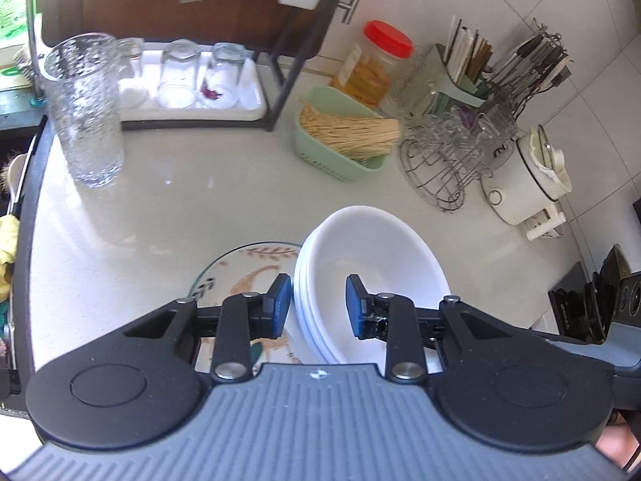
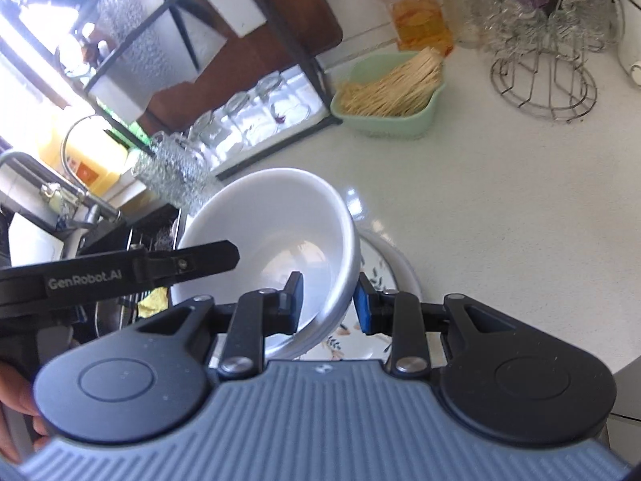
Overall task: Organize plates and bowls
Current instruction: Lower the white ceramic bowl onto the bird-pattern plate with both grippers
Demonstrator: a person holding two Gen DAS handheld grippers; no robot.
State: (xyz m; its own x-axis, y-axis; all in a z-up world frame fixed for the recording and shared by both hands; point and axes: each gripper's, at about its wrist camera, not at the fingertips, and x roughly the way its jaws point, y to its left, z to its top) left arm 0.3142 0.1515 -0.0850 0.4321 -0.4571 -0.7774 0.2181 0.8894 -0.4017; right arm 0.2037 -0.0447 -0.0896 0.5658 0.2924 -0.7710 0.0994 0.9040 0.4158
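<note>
While you hold the stack of white bowls (image 1: 372, 276) by opposite rims, left gripper (image 1: 318, 306) and right gripper (image 2: 328, 302) pinching narrowly above the patterned plate (image 1: 240, 276), setting it down remains.

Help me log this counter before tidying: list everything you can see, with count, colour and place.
bowls: one nested stack, number unclear, white, tilted over the plate
plate: one seen, white with leaf pattern, under the bowls
tumbler: one, clear textured, counter left
glasses: at least three, clear, upside down on the tray
tray: one, white, counter back
jar: one, red lid, by the wall
basket: one, green, holds pale sticks, mid-counter
wire stand: one, metal, right
cooker: one, white, far right
left gripper: black, blue pads, jaws on the bowls' rim
right gripper: same, opposite rim
</note>
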